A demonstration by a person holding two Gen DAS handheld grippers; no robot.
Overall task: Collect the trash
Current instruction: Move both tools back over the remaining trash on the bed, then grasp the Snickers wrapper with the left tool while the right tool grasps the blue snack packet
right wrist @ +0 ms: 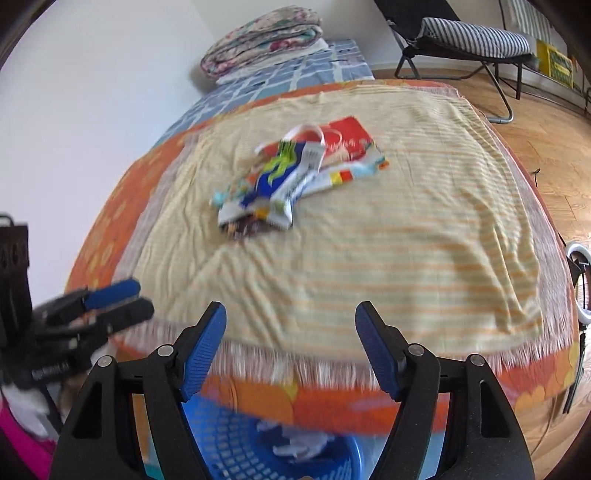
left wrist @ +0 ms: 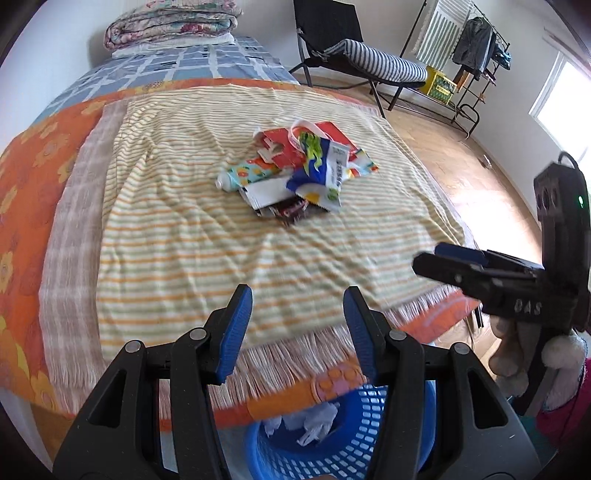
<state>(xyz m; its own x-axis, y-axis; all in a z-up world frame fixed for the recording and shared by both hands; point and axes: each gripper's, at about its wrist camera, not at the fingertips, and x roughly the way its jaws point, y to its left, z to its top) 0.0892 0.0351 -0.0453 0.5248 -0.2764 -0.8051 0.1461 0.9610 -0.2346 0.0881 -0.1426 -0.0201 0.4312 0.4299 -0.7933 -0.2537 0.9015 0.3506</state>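
- Left gripper (left wrist: 297, 332): jaws spread, nothing between the blue pads. It hangs over the near edge of the bed, pointing down and forward.
- Right gripper (right wrist: 291, 347): jaws spread a little wider, also empty. It sits at the same near edge, just beside the left one.
- Trash pile (left wrist: 291, 173): wrappers, a red packet and a tube, heaped in one cluster near the middle of the striped blanket (left wrist: 184, 236). It lies straight ahead of both grippers, well apart from either.
- Long axis: the pile runs roughly across the view, from the tube end on the left up to the packets on the right.
- Nearer hand: judged about equal; the tube end favours the left gripper, the red packet (right wrist: 347, 142) the right.
- Basket (left wrist: 343, 439): blue, perforated, on the floor directly below the grippers at the bed's foot; white scraps already lie in it.
- Surface: soft, wrinkled blanket with a fringe; expect thin wrappers to lie flat and the cloth to bunch under a pinch.
- Room: folded quilt (left wrist: 170, 26) at the bed's far end, a lounge chair (left wrist: 369, 55) and wooden floor beyond.
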